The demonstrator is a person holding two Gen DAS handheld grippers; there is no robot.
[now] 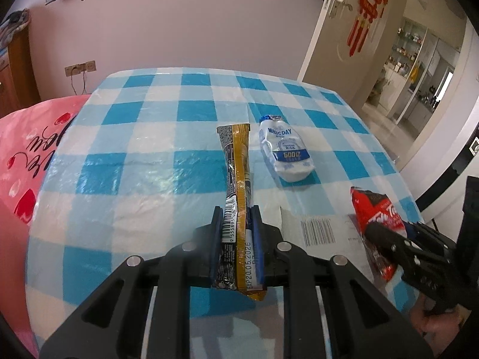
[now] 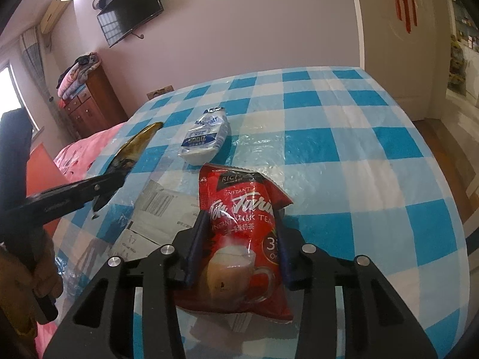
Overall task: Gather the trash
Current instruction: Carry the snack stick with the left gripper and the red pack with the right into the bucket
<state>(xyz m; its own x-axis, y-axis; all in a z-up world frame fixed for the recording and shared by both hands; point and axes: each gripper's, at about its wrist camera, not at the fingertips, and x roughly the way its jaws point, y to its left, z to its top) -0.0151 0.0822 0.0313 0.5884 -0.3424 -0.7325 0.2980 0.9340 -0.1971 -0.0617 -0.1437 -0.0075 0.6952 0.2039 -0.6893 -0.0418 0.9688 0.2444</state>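
My left gripper [image 1: 237, 209] is shut on a long yellow and black sachet [image 1: 238, 164], which sticks out forward above the checked tablecloth [image 1: 149, 137]. The right wrist view shows that sachet [image 2: 134, 146] and the left gripper [image 2: 115, 179] at the left. My right gripper [image 2: 241, 213] is shut on a red instant milk tea packet [image 2: 239, 254], whose sides bulge between the pads. The left wrist view has the red packet [image 1: 374, 209] at the right edge. A white Magicday pouch [image 1: 284, 149] [image 2: 205, 137] lies on the cloth beyond both grippers.
A white paper label with a barcode [image 1: 317, 230] [image 2: 158, 209] lies flat between the two grippers. Pink bedding [image 1: 27, 149] borders the table on the left. A wooden cabinet [image 2: 89, 104] stands by the far wall. An open door [image 1: 344, 30] is at the far right.
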